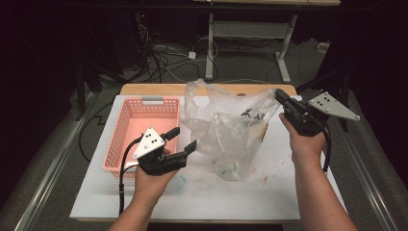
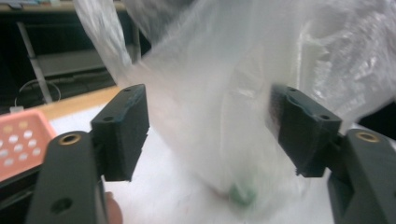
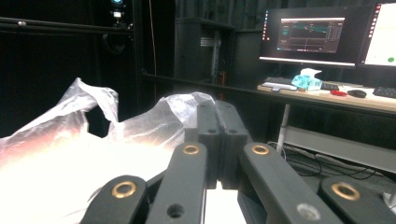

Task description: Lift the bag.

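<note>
A clear plastic bag [image 1: 231,130] stands on the white table [image 1: 202,192], held up by its right handle. My right gripper [image 1: 280,96] is shut on that handle [image 3: 187,105], its jaws pressed together in the right gripper view. My left gripper [image 1: 183,139] is open just left of the bag's lower part, and the bag [image 2: 219,102] hangs between and beyond its two jaws. A small green thing [image 2: 242,192] lies inside the bag near the bottom. Dark small items [image 1: 251,114] show through the film near the top.
A pink perforated basket [image 1: 126,126] stands on the table to the left of the bag. The wooden table edge [image 1: 154,89] lies behind it. Cables and a desk frame [image 1: 284,53] are on the floor beyond. Monitors [image 3: 308,37] stand on a desk.
</note>
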### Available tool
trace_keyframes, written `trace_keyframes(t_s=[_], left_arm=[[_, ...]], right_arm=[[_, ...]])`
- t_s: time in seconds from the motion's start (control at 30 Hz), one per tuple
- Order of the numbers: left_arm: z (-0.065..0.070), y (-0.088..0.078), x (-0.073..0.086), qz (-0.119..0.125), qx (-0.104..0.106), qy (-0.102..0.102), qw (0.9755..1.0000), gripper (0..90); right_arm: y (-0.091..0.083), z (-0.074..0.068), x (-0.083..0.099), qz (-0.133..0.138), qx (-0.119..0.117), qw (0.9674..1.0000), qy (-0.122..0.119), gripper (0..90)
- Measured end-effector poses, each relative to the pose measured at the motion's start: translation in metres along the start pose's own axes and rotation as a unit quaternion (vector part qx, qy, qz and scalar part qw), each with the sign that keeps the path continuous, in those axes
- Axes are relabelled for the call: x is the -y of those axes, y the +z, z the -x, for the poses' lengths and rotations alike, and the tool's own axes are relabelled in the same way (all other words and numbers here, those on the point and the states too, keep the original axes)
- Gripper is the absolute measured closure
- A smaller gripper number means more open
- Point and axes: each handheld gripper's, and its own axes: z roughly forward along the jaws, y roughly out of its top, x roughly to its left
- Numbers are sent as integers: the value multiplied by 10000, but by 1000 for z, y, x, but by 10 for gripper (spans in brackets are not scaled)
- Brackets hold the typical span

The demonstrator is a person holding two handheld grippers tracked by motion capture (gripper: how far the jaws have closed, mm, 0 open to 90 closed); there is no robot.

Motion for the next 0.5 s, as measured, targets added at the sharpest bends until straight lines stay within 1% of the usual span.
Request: trace_keyframes(t_s=[0.03,0.07,0.1,0.13,0.2,0.23,0.3,0.37,0.4,0.43,0.47,0.5], left_arm=[[-1,-5,2,21,47,-74,10000,274],[-1,-11,2,90,91,-145,9998,251],[0,-18,3,175,76,-151,9997,233],[1,-24,4,237,43,-126,9996,234],[2,-32,5,260,-9,-68,9996,229],[2,-33,7,199,-48,-28,9998,205],[0,-30,12,12,-110,22,9999,190],[-2,-23,19,-144,-146,-12,9998,158],[-3,-19,22,-232,-157,17,9996,155],[-4,-14,25,-342,-192,37,9992,135],[-7,-7,30,-477,-171,-7,9987,115],[-8,-4,32,-559,-133,-63,9983,91]], right_arm=[[-1,0,0,-2,6,10000,9,900],[-2,0,0,-17,2,10000,-7,900],[-2,0,0,-22,8,10000,-50,900],[-3,0,-1,-27,4,10000,-63,900],[-5,1,-1,-14,15,10000,-42,900],[-5,1,-1,-17,18,10000,-47,900],[-5,0,-1,-19,13,10000,-62,900],[-5,0,0,-26,-15,9999,-112,900],[-5,-1,0,-13,-29,10000,-92,900],[-5,-2,0,-5,-41,10000,-78,900],[-6,-3,0,-4,-52,9999,-85,900],[-8,-3,0,-8,-71,9999,-120,900]])
